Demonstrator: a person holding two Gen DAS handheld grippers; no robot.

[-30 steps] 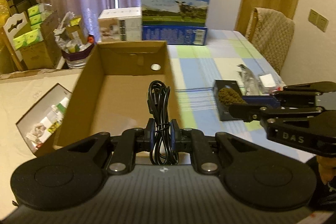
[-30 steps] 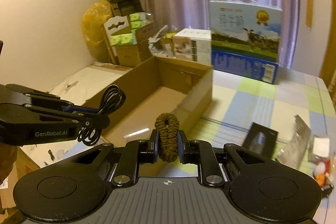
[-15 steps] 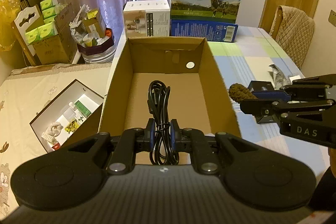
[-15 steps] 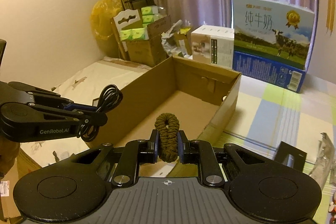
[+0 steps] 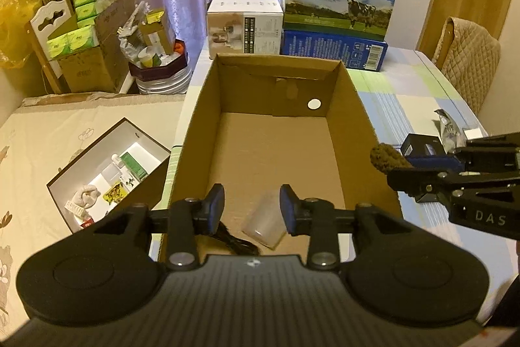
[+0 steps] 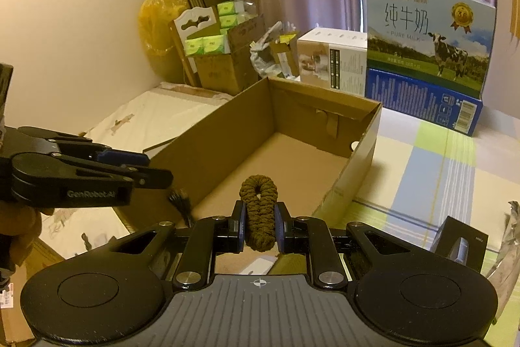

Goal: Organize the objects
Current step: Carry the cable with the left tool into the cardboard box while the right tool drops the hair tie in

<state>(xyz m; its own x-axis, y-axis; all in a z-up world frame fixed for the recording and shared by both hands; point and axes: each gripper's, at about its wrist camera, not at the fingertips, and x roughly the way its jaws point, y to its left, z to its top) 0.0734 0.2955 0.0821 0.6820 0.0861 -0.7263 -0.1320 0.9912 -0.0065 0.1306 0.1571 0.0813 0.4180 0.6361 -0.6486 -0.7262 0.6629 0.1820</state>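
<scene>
An open cardboard box (image 5: 354, 106) stands on the checked tablecloth. My left gripper (image 5: 252, 210) hangs open over its near end with nothing between the fingers. Below it a black coiled cable (image 5: 237, 241) lies in the box beside a clear plastic piece (image 5: 263, 225). My right gripper (image 6: 259, 226) is shut on a brown braided hair tie (image 6: 258, 204), above the box's (image 6: 367, 132) near right corner. In the right wrist view the left gripper (image 6: 156, 168) is at the left, with the cable (image 6: 182, 205) blurred under it. The left wrist view shows the right gripper (image 5: 422, 178) with the hair tie (image 5: 386, 158).
A milk carton case (image 5: 338, 2) and a white box (image 5: 243, 28) stand behind the cardboard box. A small black box (image 5: 419, 147) and a foil packet (image 5: 450, 126) lie on the table at the right. A white open box (image 5: 107, 178) sits on the bed at the left.
My left gripper has opened and the black cable has dropped into the cardboard box. Both grippers have moved closer over the box; the right one still holds the hair tie.
</scene>
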